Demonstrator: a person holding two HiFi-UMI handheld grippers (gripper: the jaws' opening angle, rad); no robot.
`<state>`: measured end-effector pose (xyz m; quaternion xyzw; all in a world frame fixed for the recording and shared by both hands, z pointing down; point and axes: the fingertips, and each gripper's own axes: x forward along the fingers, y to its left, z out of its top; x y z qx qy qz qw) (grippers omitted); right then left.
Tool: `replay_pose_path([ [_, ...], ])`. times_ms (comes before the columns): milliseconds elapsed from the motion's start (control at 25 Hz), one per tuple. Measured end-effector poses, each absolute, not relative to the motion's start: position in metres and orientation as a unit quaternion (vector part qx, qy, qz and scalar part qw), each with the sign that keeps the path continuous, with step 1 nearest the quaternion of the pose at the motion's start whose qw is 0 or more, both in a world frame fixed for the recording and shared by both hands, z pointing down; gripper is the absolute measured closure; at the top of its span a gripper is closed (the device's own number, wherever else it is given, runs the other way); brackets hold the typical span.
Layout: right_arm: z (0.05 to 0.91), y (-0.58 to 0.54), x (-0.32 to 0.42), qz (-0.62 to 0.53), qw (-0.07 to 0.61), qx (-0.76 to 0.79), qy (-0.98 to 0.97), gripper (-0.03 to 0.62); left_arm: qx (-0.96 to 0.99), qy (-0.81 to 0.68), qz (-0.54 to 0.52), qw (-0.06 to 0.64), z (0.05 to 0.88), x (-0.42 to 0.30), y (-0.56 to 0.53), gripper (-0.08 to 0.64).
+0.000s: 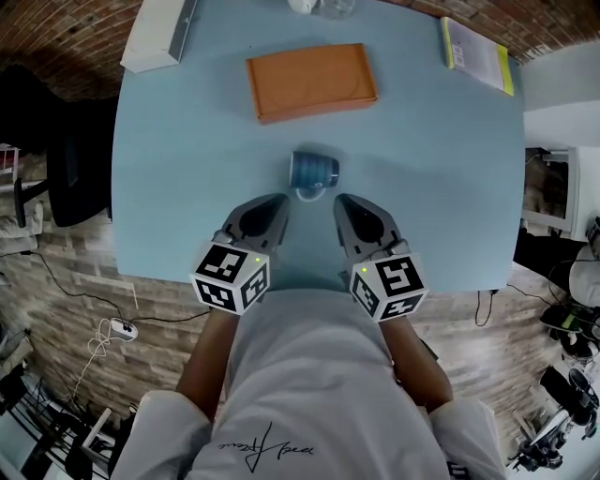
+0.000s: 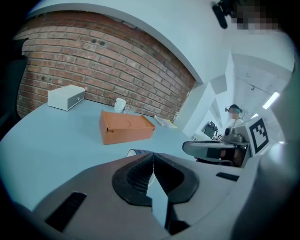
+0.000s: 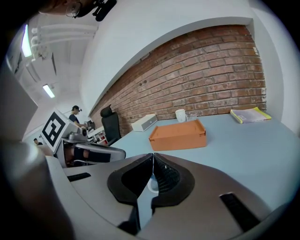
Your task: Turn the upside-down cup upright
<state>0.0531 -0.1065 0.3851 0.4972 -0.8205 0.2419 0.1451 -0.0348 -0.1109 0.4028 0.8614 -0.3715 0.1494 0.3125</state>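
A blue cup stands on the light blue table, its pale handle turned toward me. My left gripper is shut and empty, its tip just left of the handle. My right gripper is also shut and empty, its tip just right of the handle. Neither touches the cup. In the left gripper view only the cup's edge shows above the closed jaws of the left gripper. In the right gripper view the right gripper hides most of the cup; a pale ring of it shows low between the jaws.
A flat orange box lies beyond the cup. A white box sits at the far left corner, a yellow-edged book at the far right. A white mug and a glass stand at the far edge. A black chair is left of the table.
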Motion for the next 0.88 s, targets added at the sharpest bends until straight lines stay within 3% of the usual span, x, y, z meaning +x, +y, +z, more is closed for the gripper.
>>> replay_pose_path([
  [880, 0.432, -0.137, 0.059, 0.244, 0.212, 0.504, -0.801, 0.571, 0.857, -0.338, 0.175, 0.346, 0.445, -0.03, -0.132, 0.549],
])
